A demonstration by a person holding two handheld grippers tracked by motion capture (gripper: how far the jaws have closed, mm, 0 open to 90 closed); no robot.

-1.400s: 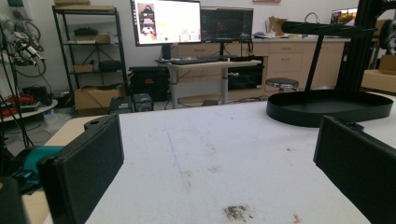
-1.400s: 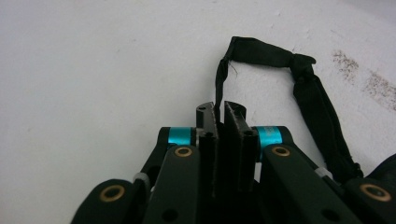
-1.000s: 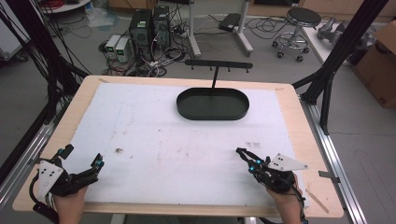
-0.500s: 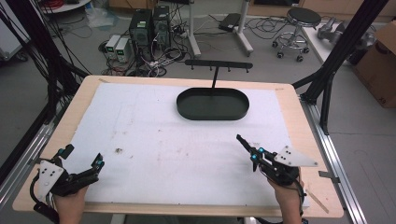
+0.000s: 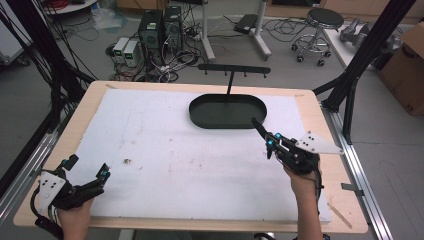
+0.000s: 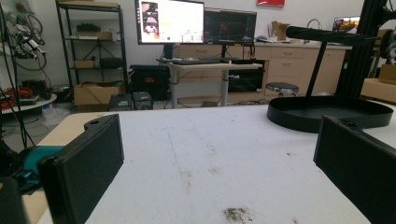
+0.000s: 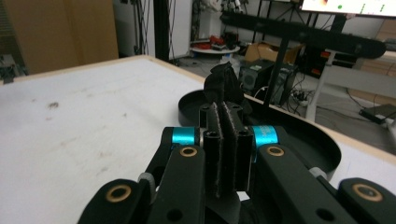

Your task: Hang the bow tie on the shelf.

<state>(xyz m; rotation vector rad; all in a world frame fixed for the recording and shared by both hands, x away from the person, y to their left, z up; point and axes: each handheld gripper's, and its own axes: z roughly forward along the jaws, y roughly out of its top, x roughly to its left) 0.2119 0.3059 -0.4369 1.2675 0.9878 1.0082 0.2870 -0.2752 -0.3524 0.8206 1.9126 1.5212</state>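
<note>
resting near the front left corner of the tabletop, the left gripper has its jaws spread wide with nothing between them. the right gripper is held over the right side, its jaws pressed tight together and pointing at the near rim of the black oval tray. the tray sits toward the far edge, with a black t-shaped stand rising behind it.
</note>
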